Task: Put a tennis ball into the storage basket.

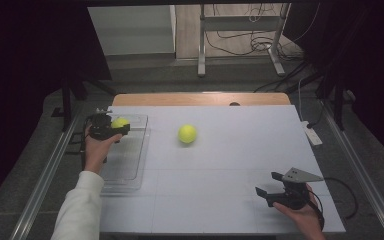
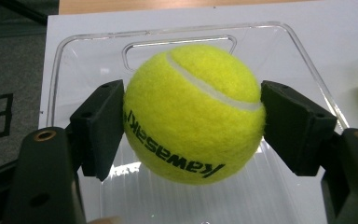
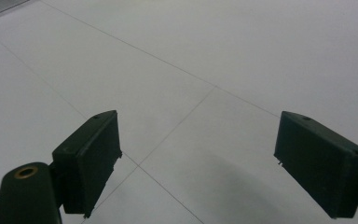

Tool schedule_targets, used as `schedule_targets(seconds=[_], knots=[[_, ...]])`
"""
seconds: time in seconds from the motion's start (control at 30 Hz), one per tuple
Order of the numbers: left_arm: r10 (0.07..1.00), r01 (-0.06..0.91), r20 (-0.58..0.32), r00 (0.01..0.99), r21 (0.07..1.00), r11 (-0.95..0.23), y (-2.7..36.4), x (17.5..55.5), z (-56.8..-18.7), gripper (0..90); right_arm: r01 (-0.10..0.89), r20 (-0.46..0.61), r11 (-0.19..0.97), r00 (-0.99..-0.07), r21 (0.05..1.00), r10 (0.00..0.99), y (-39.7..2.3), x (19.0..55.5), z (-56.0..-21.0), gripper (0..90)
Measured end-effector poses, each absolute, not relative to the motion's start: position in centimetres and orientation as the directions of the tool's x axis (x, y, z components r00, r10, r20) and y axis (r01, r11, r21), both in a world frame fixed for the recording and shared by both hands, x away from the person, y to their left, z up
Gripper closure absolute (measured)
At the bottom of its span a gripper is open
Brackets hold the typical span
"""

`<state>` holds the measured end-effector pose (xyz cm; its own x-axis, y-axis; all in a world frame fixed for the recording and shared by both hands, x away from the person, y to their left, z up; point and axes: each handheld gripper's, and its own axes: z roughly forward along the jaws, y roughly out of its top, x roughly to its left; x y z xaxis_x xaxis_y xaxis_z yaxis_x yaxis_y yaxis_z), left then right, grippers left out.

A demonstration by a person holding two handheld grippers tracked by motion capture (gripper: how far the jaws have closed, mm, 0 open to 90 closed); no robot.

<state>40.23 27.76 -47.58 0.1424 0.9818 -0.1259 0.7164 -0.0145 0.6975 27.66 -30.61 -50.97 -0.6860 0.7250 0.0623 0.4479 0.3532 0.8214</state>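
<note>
My left gripper is shut on a yellow tennis ball with black lettering, its two black pads pressed against the ball's sides. It hangs over the far end of a clear plastic tray. In the high view the same gripper holds that ball above the tray at the table's left. A second tennis ball lies loose on the white table, right of the tray. My right gripper stands open near the front right, nothing between its pads.
The tray's bottom looks bare. A white power strip lies at the table's right edge, and a cable trails from the right gripper. A metal frame and loose cables stand on the floor beyond the table. Dark curtains flank both sides.
</note>
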Motion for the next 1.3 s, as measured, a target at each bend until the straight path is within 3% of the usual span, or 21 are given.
schedule_targets(seconds=[1.3], knots=[[0.985,0.785,-0.09,0.148,0.617,-0.061,27.3,41.4,-49.4,26.0,0.45,0.059,0.358,-0.684,0.818,0.727,-30.6,27.7,-51.1,14.4]])
